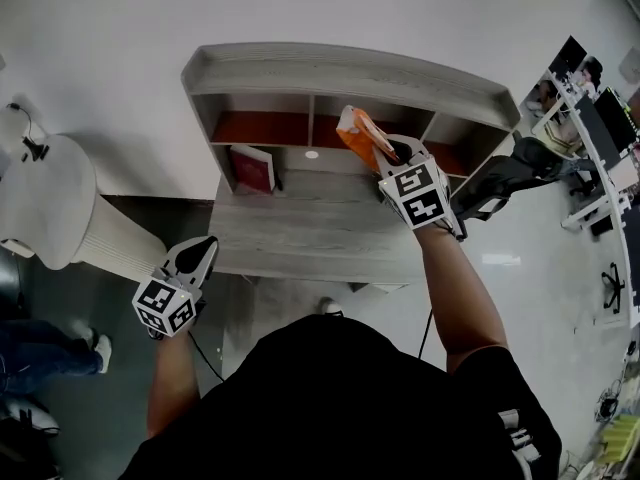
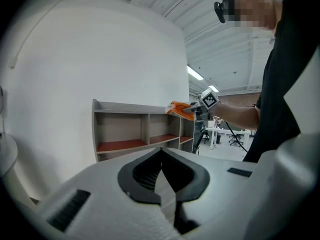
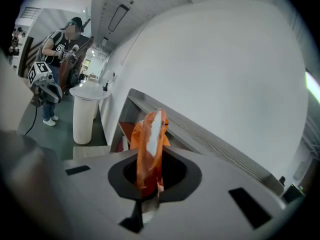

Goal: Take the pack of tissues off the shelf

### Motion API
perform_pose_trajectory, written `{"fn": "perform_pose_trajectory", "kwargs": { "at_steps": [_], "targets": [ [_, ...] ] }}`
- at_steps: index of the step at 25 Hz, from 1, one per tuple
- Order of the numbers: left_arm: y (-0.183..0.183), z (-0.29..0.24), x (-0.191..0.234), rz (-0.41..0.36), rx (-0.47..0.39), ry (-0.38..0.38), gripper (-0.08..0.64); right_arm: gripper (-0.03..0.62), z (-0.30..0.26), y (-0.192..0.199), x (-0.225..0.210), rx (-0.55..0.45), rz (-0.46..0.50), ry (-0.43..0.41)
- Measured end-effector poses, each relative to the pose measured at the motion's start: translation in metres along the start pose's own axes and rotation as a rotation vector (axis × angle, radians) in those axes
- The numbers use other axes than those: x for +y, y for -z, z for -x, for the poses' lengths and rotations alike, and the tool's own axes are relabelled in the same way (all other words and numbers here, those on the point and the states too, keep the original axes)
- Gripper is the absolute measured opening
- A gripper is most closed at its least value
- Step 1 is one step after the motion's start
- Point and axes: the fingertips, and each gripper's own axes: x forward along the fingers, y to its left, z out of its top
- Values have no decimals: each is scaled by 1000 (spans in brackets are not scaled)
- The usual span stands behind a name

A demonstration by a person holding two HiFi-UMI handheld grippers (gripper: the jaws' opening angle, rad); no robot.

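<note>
The orange and white tissue pack (image 1: pixel 358 133) is clear of the grey shelf unit (image 1: pixel 350 73), held up in front of its middle compartments. My right gripper (image 1: pixel 398 156) is shut on the pack's lower end. In the right gripper view the pack (image 3: pixel 150 139) stands upright between the jaws (image 3: pixel 145 186). From the left gripper view the pack (image 2: pixel 179 108) hangs beside the shelf's (image 2: pixel 132 129) top edge. My left gripper (image 1: pixel 198 256) hangs low at the left, shut and with nothing in it; its jaws (image 2: pixel 161 181) meet.
A red book (image 1: pixel 253 168) leans in the shelf's left compartment above the grey desk top (image 1: pixel 310 233). A white ribbed pedestal (image 1: pixel 60 208) stands at the left. Office desks and chairs (image 1: pixel 590 138) fill the right side. Another person's legs (image 1: pixel 40 353) show at lower left.
</note>
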Motion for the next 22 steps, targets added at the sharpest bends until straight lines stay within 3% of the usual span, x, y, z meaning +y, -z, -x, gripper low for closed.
{"fn": "perform_pose_trajectory", "kwargs": {
  "at_steps": [14,22],
  "targets": [
    [-11,-87,-39,-38,16,208,18,18,97,54,-45,58,-86,135],
    [-12,-112,-58,-51,39,272,18,18,136,88,-55,92,-146,187]
  ]
}}
